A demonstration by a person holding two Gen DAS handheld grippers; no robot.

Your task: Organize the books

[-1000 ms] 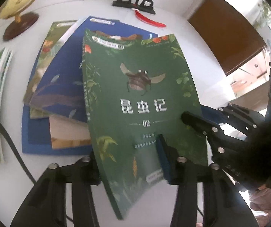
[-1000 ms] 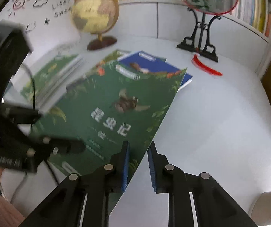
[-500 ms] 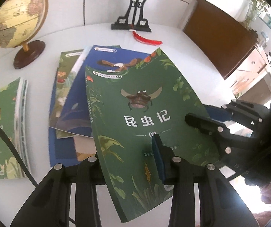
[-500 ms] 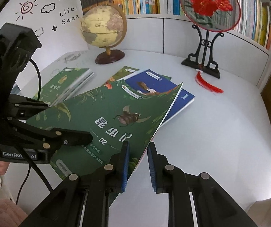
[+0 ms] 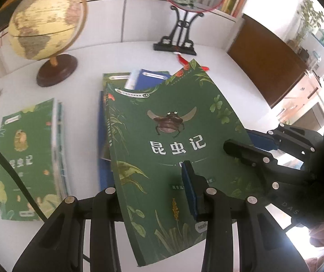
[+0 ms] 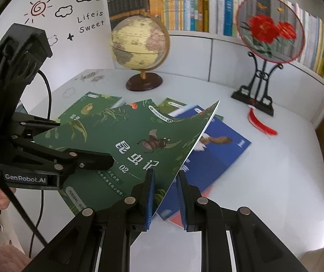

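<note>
At nine o'clock on the white table (image 5: 227, 72) we see a stack of green books (image 5: 26, 158). Our left hand-held gripper (image 5: 152, 195) is clamped on the green insect book (image 5: 173, 136), lifted and tilted above the scattered pile topped by a blue book (image 6: 218, 149). At three o'clock, our right hand-held gripper (image 6: 165, 195) pinches the book's opposite edge.
</note>
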